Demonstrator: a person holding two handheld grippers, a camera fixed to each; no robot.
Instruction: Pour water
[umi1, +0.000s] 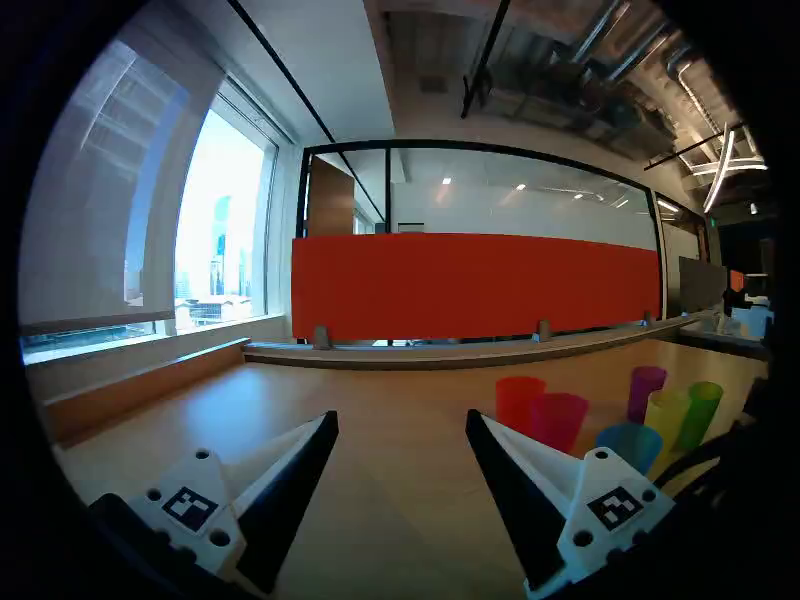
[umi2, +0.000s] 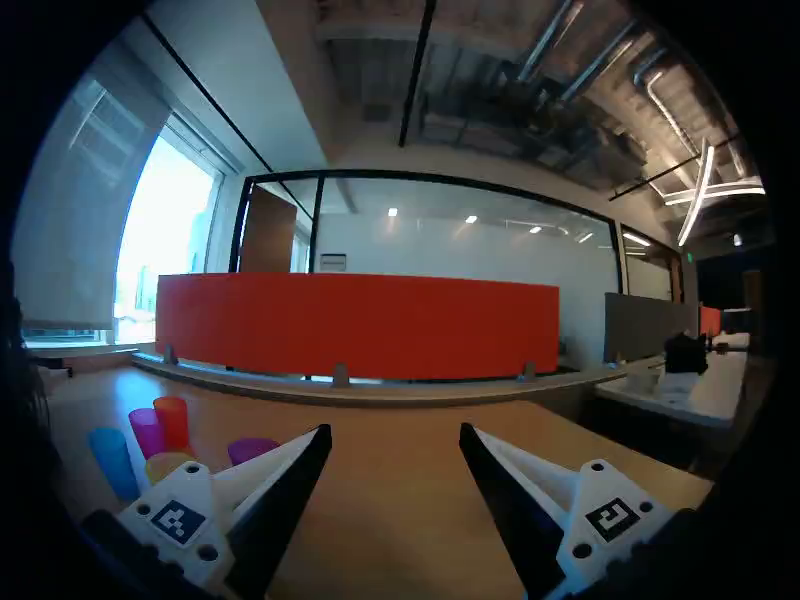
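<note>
1. Over the wooden table (umi1: 300, 390), left gripper (umi1: 401, 416) spread wide, gripping nothing.
2. Same for right gripper (umi2: 395, 430) — fingers apart, empty.
3. On the table, coloured cups (umi1: 557, 418) clustered upright — just past the left gripper's right-hand finger.

Orange divider (umi1: 470, 285) behind wooden desk (umi1: 400, 400)

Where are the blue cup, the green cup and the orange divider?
blue cup (umi1: 630, 450), left gripper view, front wall
green cup (umi1: 704, 408), left gripper view, side wall
orange divider (umi1: 470, 285), left gripper view, panel middle
</note>
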